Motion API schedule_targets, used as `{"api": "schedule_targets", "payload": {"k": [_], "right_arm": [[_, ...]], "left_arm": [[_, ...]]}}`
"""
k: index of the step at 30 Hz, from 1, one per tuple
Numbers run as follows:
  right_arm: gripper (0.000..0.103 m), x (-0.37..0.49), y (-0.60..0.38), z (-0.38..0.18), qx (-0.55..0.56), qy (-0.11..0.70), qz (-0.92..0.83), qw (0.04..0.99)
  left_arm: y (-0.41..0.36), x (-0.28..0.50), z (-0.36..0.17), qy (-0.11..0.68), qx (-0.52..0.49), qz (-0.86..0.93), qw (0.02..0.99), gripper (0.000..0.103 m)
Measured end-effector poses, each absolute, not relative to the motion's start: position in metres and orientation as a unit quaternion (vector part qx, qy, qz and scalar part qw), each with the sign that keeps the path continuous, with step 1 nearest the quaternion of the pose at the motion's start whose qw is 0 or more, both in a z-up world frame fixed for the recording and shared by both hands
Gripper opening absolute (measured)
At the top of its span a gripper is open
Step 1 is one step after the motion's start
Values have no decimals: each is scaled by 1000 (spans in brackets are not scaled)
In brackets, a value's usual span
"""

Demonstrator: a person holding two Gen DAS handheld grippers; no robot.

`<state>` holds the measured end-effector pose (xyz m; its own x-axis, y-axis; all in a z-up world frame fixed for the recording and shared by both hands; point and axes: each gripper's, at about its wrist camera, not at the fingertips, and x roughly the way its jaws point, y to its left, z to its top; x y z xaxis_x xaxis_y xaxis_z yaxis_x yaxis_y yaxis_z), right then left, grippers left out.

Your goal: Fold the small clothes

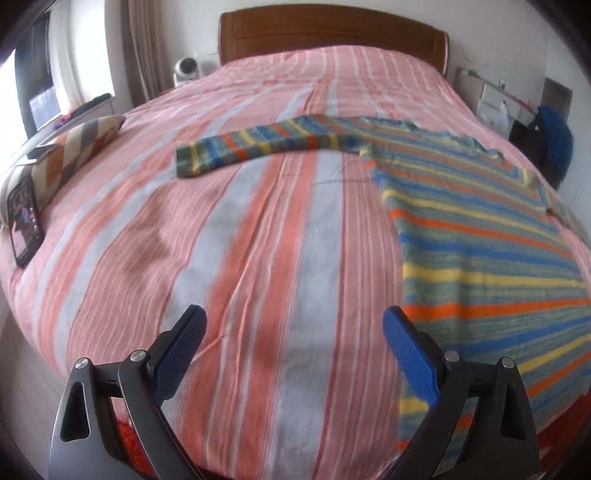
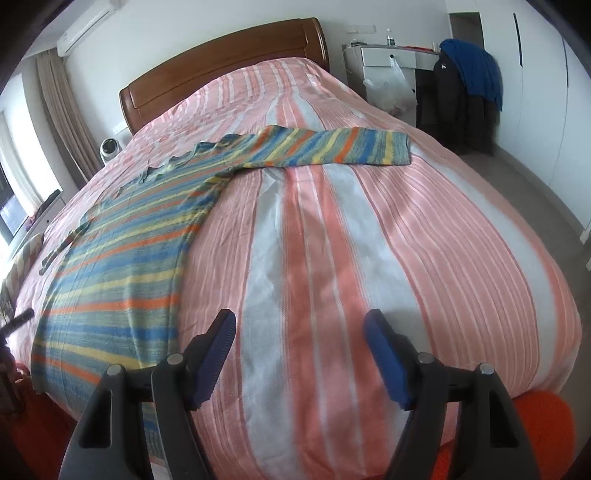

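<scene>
1. A knitted striped sweater (image 1: 480, 229), banded in blue, yellow, orange and grey-green, lies flat on the bed (image 1: 258, 258), its hem at the near edge.
2. One sleeve (image 1: 251, 146) stretches sideways across the coverlet; in the right wrist view the other sleeve (image 2: 332, 149) does likewise.
3. The coverlet is crinkled cloth with pink, salmon and pale grey stripes, below a curved wooden headboard (image 1: 332, 33).
4. The left gripper (image 1: 294, 328) tilts down over bare coverlet, jaws spread wide, nothing between its blue ribbed pads (image 1: 181, 354).
5. The right gripper (image 2: 300, 332) tilts likewise, jaws apart and empty.
6. A phone (image 1: 24, 225) leans on a patterned cushion (image 1: 74, 147); the sweater's far edge is cut off.
</scene>
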<state>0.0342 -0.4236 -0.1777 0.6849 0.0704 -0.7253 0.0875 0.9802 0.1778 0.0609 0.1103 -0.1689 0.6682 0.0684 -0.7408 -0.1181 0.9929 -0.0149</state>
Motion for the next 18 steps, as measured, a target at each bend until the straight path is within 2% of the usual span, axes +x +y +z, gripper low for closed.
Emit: {"api": "schedule_targets", "payload": {"k": [11, 18], "right_arm": [[72, 35, -424, -182, 100, 399, -1, 911], [77, 37, -421, -186, 93, 402, 1, 911]], "left_arm": [[131, 67, -181, 423, -88, 72, 899, 97], [128, 69, -185, 431, -78, 77, 896, 99]]}}
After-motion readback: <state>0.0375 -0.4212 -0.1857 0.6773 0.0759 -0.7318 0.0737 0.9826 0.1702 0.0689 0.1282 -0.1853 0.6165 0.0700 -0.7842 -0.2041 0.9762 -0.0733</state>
